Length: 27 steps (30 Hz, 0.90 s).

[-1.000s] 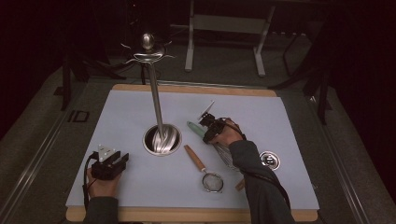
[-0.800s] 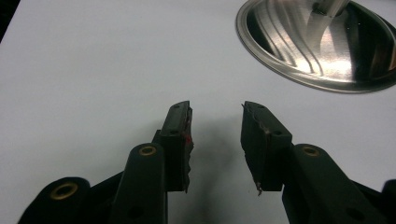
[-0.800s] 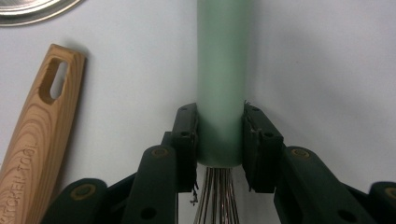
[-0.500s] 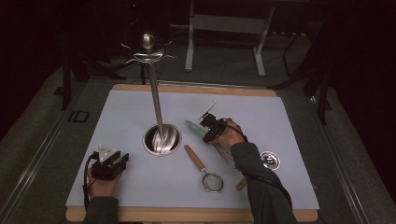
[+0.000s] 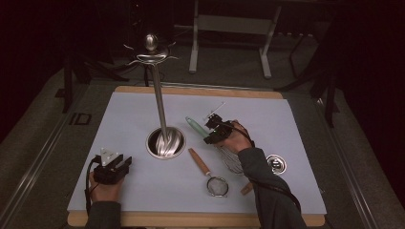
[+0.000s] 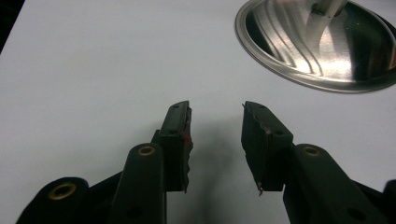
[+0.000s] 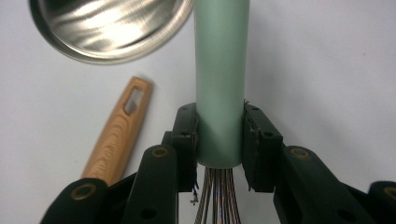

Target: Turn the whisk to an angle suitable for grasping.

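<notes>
Green-handled whisk pinched at handle base by right gripper, near bowl, handle pointing away from hand toward mat's far-left, wires trailing back, left gripper spread, empty.

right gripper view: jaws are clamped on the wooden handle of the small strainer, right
No. In the right gripper view the right gripper is clamped on the pale green handle of the wire whisk; the wooden-handled strainer lies untouched beside it.
</notes>
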Each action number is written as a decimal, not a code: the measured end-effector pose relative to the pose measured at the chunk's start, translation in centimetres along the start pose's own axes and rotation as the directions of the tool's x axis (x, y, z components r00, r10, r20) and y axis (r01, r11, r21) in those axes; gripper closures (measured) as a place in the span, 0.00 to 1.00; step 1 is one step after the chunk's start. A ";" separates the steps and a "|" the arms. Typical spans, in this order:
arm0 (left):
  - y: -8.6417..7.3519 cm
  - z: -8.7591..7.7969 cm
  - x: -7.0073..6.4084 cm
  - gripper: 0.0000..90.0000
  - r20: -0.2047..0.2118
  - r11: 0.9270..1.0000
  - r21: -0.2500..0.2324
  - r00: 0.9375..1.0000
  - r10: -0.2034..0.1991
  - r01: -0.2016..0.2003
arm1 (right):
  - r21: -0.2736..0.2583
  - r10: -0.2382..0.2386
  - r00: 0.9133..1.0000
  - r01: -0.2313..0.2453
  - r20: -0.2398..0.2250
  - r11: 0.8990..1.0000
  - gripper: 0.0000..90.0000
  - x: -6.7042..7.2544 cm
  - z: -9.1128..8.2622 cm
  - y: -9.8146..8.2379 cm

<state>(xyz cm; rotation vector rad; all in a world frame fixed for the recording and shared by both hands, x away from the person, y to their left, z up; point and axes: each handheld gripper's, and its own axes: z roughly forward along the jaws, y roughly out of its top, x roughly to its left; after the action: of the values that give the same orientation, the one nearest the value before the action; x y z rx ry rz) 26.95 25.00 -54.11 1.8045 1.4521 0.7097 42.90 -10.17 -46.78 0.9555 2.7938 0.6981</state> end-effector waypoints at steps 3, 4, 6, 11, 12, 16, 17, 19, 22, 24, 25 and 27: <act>0.0 0.0 0.0 0.69 0.000 1.000 0.000 1.000 0.000 0.000 | -0.029 0.000 1.000 0.000 -0.008 1.000 0.77 0.1 -0.4 -0.1; 0.0 0.0 0.0 0.69 0.000 1.000 0.000 1.000 0.000 0.000 | -0.038 -0.005 1.000 0.004 -0.009 0.999 0.77 0.2 -0.5 -0.1; 0.0 0.0 0.0 0.69 -0.001 1.000 0.000 1.000 0.001 -0.001 | -0.053 -0.005 1.000 0.005 -0.010 0.999 0.77 0.3 -0.8 -0.1; 0.0 0.0 0.0 0.69 -0.001 1.000 0.001 1.000 0.001 -0.001 | -0.092 -0.017 1.000 0.016 -0.013 0.996 0.77 0.6 -1.3 -0.1; 0.0 0.0 0.0 0.69 -0.001 1.000 0.001 1.000 0.001 -0.001 | -0.098 -0.019 1.000 0.018 -0.014 0.995 0.77 0.7 -1.4 -0.1; 0.0 0.0 0.0 0.69 -0.001 1.000 0.000 1.000 0.001 -0.001 | -0.124 -0.027 0.999 0.025 -0.018 0.992 0.77 1.1 -1.8 -0.1; 0.0 0.0 0.0 0.69 -0.001 1.000 0.000 1.000 0.001 -0.001 | -0.129 -0.026 0.999 0.024 -0.021 0.991 0.77 1.2 -1.9 -0.1; 0.0 0.0 0.0 0.69 -0.002 1.000 -0.002 1.000 0.000 0.000 | -0.145 -0.034 0.999 0.030 -0.021 0.989 0.77 1.3 -2.1 -0.1; 0.0 0.0 0.0 0.69 -0.001 1.000 -0.002 1.000 0.000 0.000 | -0.169 -0.032 0.999 0.027 -0.024 0.985 0.77 1.4 -2.5 -0.1; 0.0 0.0 0.0 0.69 -0.002 1.000 -0.002 1.000 0.000 0.000 | -0.182 -0.038 0.999 0.033 -0.022 0.983 0.77 1.5 -2.8 -0.1; 0.0 0.0 0.0 0.69 -0.002 1.000 -0.001 1.000 0.000 0.000 | -0.189 -0.037 0.999 0.032 -0.023 0.981 0.77 1.6 -2.9 -0.1; 0.0 0.0 0.0 0.69 -0.002 1.000 -0.001 1.000 0.000 0.000 | -0.206 -0.041 0.999 0.035 -0.023 0.978 0.77 1.7 -3.1 -0.1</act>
<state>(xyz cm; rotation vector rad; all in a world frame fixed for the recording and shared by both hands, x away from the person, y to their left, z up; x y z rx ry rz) 26.93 24.98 -54.10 1.8036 1.4531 0.7120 40.76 -10.43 -44.00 0.8583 2.6873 0.9786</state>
